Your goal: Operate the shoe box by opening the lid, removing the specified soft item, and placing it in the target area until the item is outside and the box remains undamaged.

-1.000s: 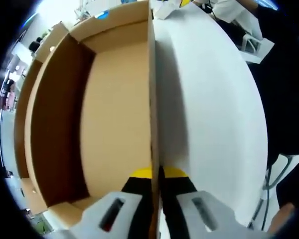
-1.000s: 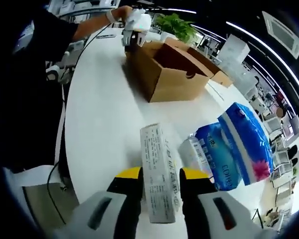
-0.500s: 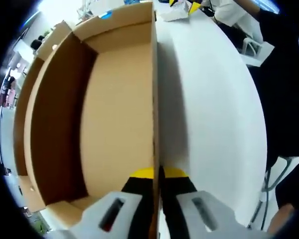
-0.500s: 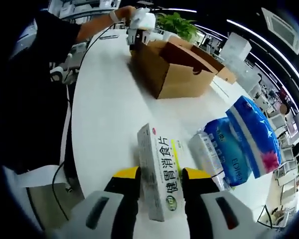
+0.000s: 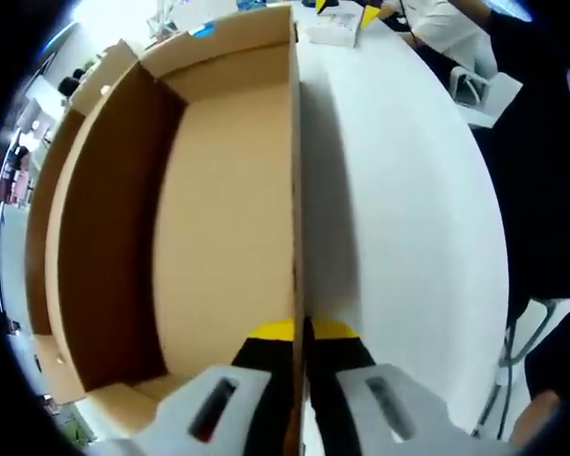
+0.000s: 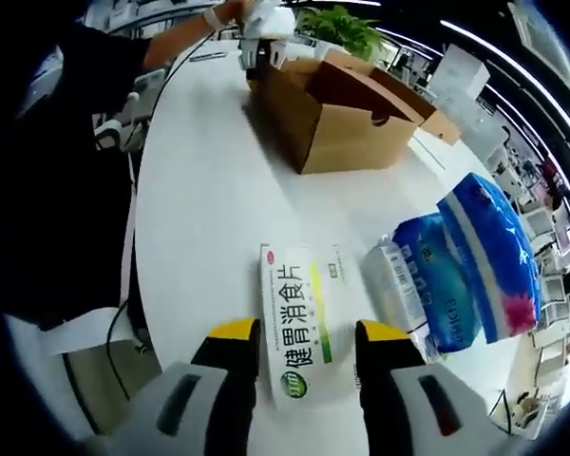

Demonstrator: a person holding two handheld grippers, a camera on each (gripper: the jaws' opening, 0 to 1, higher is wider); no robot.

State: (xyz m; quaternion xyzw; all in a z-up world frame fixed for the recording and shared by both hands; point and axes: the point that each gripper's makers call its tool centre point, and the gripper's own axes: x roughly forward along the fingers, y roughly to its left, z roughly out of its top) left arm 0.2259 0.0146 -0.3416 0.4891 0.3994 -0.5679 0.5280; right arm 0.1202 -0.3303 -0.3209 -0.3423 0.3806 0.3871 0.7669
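In the left gripper view my left tool [image 5: 299,353] is clenched on the thin near wall of the open brown cardboard shoe box [image 5: 209,190], one jaw inside and one outside the wall's edge, steadying it on the white tabletop [image 5: 399,209]; the box's inside looks bare, a plain tan floor with nothing lying in it that I can make out, and its flaps stand folded outward. At the far end of the tabletop a small white carton [image 5: 334,28] lies between yellow tips. In the right gripper view my right tool [image 6: 299,366] is released, its yellow-tipped jaws standing apart on either side of a flat white medicine carton with green print [image 6: 299,323], which lies face up on the tabletop [image 6: 199,209] without either jaw pressing it. Just beside it to the right sit two blue-and-white plastic tissue packs [image 6: 456,275], soft-looking, touching one another. Farther off, the shoe box [image 6: 337,128] stands open with my left tool [image 6: 261,38] at its far corner. I judge the item is already out of the box and set down, so this is the release step; next I should lift the right tool straight back without dragging the carton, then ease the left tool off the wall gently so the cardboard does not tear
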